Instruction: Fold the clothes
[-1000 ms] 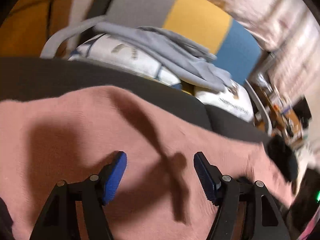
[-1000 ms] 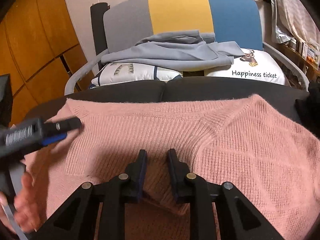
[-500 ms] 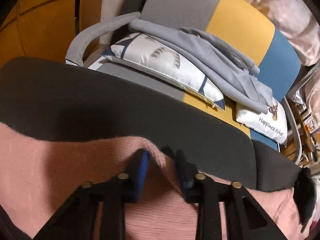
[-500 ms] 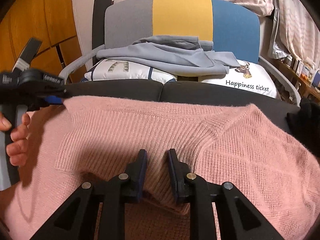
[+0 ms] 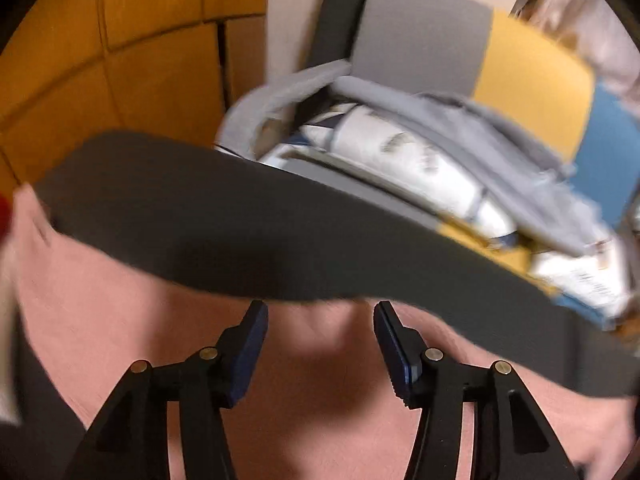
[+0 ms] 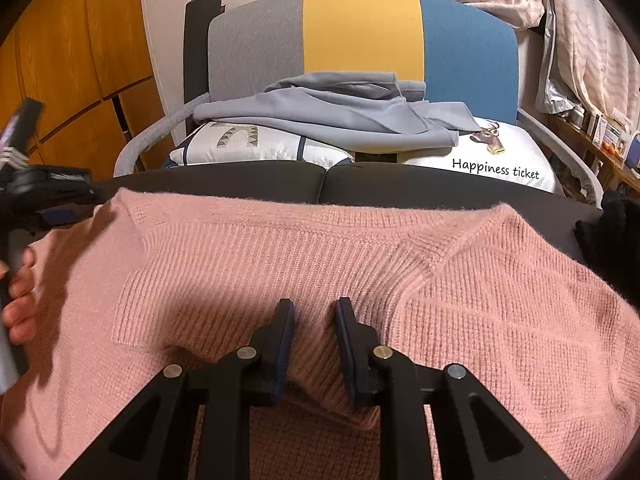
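1. A pink knitted sweater [image 6: 280, 264] is seen spread flat on the dark surface [image 6: 400, 184], in front of a striped chair [image 6: 360, 32].
2. A raised fold of the sweater is clamped between the narrow jaws of the right hand-held gripper [image 6: 314, 320].
3. The left hand-held gripper [image 5: 320, 320] is recorded opening above the sweater's far edge; nothing is pinched between its pads.
4. Grey clothing [image 6: 340, 112] is noted lying on the chair's cushions.

The right tongs [image 6: 314, 334] point down, jaws pinched narrowly on a fold of cloth. The left tongs [image 5: 320, 332] tilt downward, jaws opening, nothing pressed between them; a hand [image 6: 18, 304] grips their handle.
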{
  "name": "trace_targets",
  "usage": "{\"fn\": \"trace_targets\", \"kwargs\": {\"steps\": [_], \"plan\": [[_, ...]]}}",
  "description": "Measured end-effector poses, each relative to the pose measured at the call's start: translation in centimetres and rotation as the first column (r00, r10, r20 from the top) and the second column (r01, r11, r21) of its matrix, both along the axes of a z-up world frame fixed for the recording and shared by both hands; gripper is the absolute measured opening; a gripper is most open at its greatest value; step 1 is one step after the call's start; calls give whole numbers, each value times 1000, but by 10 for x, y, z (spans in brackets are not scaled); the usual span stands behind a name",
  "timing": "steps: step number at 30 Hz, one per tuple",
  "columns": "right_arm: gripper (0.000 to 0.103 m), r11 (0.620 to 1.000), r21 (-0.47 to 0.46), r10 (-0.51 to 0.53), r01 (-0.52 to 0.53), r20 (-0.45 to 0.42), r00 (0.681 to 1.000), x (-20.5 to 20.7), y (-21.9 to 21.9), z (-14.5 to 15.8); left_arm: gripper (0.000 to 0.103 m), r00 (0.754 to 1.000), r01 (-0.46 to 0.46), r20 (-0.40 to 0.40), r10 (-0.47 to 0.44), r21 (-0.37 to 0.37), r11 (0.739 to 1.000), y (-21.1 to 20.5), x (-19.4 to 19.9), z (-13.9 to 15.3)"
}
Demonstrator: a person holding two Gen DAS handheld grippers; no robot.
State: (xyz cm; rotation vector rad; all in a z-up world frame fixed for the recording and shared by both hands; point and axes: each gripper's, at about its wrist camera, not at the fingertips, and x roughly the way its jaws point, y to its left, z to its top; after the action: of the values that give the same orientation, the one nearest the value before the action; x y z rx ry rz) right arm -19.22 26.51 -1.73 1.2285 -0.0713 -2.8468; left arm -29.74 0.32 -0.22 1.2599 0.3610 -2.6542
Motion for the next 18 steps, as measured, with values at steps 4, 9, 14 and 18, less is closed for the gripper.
{"fn": "trace_targets", "kwargs": {"steps": [4,9,14,18], "plan": [[21,1000,7,0,0,0,1000,0,-1,0,59,972,231,-34,-233,-62,971,57,30,8],[21,1000,0,0,0,0,1000,0,0,0,64,942,335,21,-334,-93,938,95,49,-9],[21,1000,-5,-1,1,2,1000,-1,0,0,103,967,255,2,-256,-111,961,75,55,-21],[24,999,-48,25,-24,20,999,-1,4,6,103,971,237,-6,-239,-107,966,72,57,-21]]}}
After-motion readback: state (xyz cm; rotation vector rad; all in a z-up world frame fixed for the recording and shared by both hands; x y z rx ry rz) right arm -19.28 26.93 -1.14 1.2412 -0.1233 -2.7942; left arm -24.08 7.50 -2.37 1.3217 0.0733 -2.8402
